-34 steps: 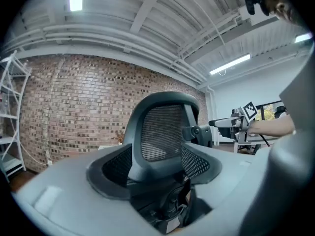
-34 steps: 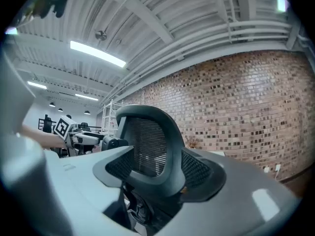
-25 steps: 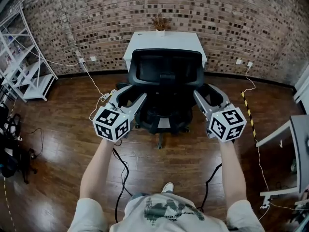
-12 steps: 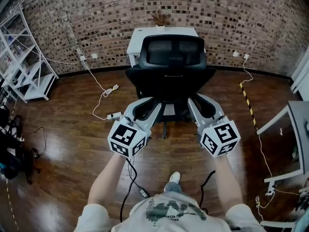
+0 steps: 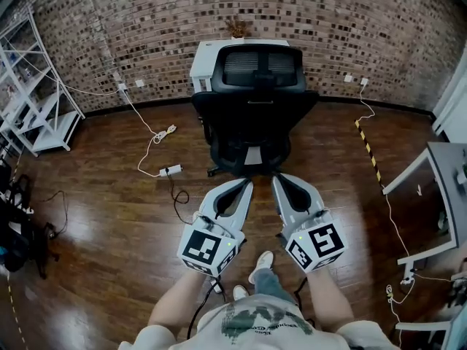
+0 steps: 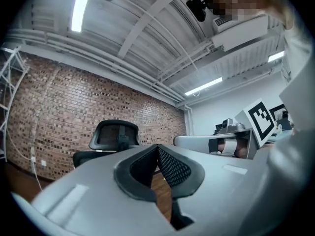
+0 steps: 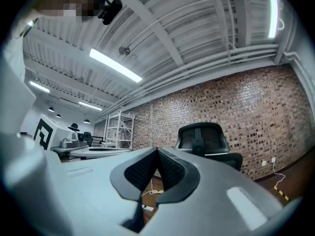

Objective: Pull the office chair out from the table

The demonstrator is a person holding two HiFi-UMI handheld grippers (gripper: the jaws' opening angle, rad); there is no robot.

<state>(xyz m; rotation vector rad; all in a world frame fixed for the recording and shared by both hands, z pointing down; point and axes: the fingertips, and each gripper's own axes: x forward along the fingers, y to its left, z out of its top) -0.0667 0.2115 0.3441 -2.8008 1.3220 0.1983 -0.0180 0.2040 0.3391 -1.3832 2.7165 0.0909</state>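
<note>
The black office chair (image 5: 254,108) stands with its back towards me in front of the white table (image 5: 208,53) at the brick wall. Both grippers hang over the wood floor, short of the chair and touching nothing. My left gripper (image 5: 246,184) and right gripper (image 5: 277,180) sit side by side; their jaws have just been closing and are now shut with nothing between them. In the left gripper view the shut left gripper (image 6: 157,147) points past the chair (image 6: 113,136). In the right gripper view the right gripper (image 7: 157,151) is shut too, with the chair (image 7: 203,137) to its right.
A white metal shelf (image 5: 36,86) stands at the left wall. A power strip (image 5: 169,170) and cables lie on the floor left of the chair. Yellow-black tape (image 5: 366,150) and a grey desk (image 5: 446,184) are at the right. A small plant (image 5: 237,29) tops the table.
Both grippers have drawn back from the chair's sides towards the person and come closer together. Their jaws went from open to shut. The chair now sits farther ahead in the head view.
</note>
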